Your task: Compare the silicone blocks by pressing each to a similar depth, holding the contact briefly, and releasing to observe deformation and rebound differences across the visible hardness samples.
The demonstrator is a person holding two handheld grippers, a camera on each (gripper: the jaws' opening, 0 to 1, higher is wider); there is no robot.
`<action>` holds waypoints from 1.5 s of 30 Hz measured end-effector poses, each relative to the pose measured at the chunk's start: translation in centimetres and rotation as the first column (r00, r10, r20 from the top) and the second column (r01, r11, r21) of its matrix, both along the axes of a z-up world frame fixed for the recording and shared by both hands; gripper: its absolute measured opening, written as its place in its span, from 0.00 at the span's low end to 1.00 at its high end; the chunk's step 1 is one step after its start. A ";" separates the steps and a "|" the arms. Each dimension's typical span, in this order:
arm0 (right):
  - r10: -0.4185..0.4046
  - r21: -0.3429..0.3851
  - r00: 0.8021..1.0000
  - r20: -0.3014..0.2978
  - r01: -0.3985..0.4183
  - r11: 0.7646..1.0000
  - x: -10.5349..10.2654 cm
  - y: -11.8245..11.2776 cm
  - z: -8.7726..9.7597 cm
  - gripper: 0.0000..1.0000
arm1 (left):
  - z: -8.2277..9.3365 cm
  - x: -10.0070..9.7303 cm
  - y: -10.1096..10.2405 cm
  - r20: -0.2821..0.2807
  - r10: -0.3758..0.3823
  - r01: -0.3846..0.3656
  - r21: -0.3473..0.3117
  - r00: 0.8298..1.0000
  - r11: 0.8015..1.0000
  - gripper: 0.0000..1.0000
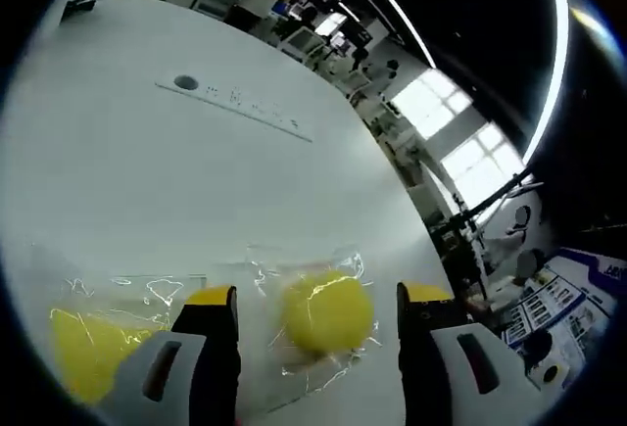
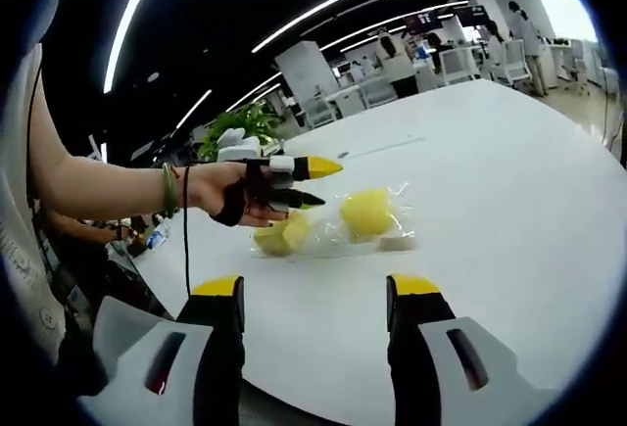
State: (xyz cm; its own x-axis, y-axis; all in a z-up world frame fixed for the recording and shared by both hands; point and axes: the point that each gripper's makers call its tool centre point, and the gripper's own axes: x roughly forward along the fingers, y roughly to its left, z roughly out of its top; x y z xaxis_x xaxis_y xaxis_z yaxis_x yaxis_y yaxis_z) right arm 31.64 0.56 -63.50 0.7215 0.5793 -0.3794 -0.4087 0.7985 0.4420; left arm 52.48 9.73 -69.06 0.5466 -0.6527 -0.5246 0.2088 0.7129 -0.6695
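Observation:
Two yellow silicone blocks lie in clear plastic bags on a white table [image 1: 196, 191]. In the left gripper view, one block [image 1: 328, 310] lies ahead between the wide-apart jaws of my left gripper [image 1: 316, 296], and the other block [image 1: 88, 348] is off to the left. In the right gripper view, a hand holds the left gripper [image 2: 329, 182] open just above the nearer block [image 2: 279, 235], with the second block [image 2: 367, 213] to its right. My right gripper [image 2: 313, 287] is open and empty, well back near the table edge.
A long cable slot with a round grommet [image 1: 186, 82] runs across the far table. A person's forearm with a green bracelet [image 2: 168, 189] reaches in from the left. A plant [image 2: 240, 122] and office desks stand beyond the table [image 2: 509, 181].

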 end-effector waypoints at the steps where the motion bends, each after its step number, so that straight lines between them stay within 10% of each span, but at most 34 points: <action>1: -0.003 0.001 1.000 -0.002 0.003 1.000 0.0 -0.1 -0.1 0.54 | -0.3 0.2 -0.1 -0.012 0.004 -0.004 -0.003 1.000 1.000 0.64; 15: -0.024 0.017 1.000 -0.017 0.025 1.000 0.2 -0.4 -0.3 0.53 | -1.8 1.6 -1.8 -0.139 0.062 -0.084 -0.158 0.988 0.984 0.57; 31: -0.038 0.005 0.999 -0.034 0.039 0.999 0.0 -1.3 -0.9 0.52 | -4.6 2.6 -1.3 -0.288 0.130 -0.181 -0.159 0.949 0.971 0.11; 45: -0.041 -0.002 0.998 -0.043 0.041 0.999 -0.1 -1.5 -1.2 0.50 | -4.7 2.5 -1.5 -0.241 0.126 -0.170 -0.170 0.962 0.971 0.00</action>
State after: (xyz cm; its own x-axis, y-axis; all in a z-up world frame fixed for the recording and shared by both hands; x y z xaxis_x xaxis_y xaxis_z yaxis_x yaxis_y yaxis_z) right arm 31.54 -0.94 -64.71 0.7279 0.5489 -0.4109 -0.3561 0.8148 0.4575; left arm 55.01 8.20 -73.78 0.5252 -0.6722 -0.5218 -0.0622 0.5813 -0.8113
